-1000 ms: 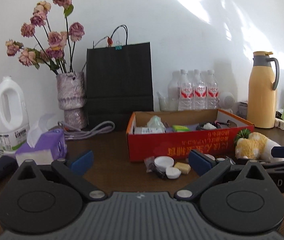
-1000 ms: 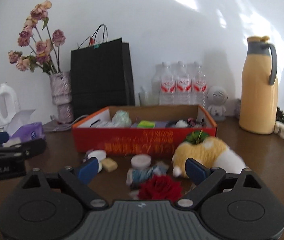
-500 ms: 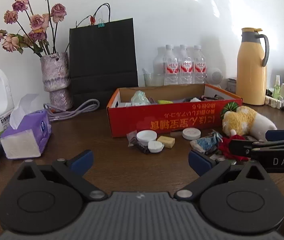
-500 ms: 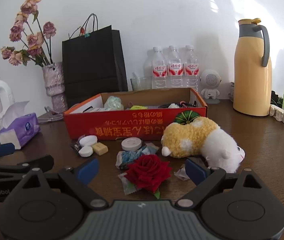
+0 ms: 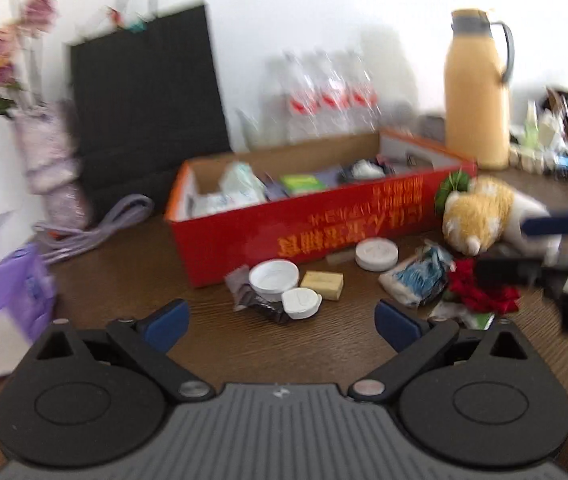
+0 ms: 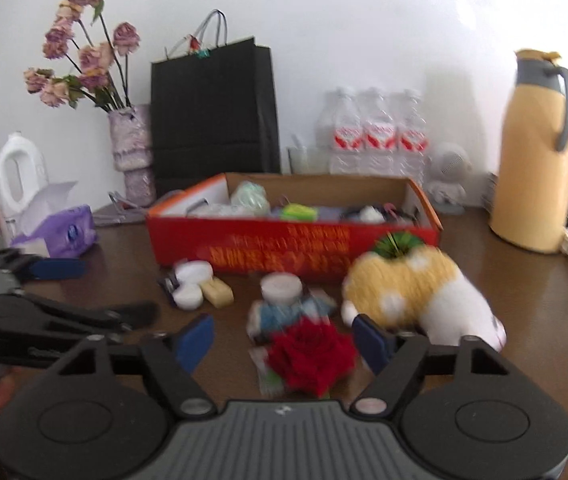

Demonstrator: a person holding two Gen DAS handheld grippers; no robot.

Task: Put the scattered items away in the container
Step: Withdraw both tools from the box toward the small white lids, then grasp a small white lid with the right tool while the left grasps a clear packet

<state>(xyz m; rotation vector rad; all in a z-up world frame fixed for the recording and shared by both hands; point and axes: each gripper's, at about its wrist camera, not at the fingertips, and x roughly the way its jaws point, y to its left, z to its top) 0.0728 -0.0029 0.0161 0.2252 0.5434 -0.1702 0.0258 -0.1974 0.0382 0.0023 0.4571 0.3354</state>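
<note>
- My right gripper (image 6: 281, 340) is closing around the red rose (image 6: 311, 356); the flower sits between the blue pads, which don't seem to press it yet, though blur makes that uncertain.
- My left gripper (image 5: 281, 322) is wide apart, starting to close, empty, aimed at the white caps (image 5: 273, 276) and the yellow soap bar (image 5: 322, 280).
- Just beyond lie a blue packet (image 6: 288, 312), a white jar lid (image 5: 376, 254) and the yellow plush toy (image 6: 404, 284), all outside.
- The red cardboard box (image 6: 284, 244) already holds several small things, so I judge the tidying partly done, with this front cluster left.
</note>
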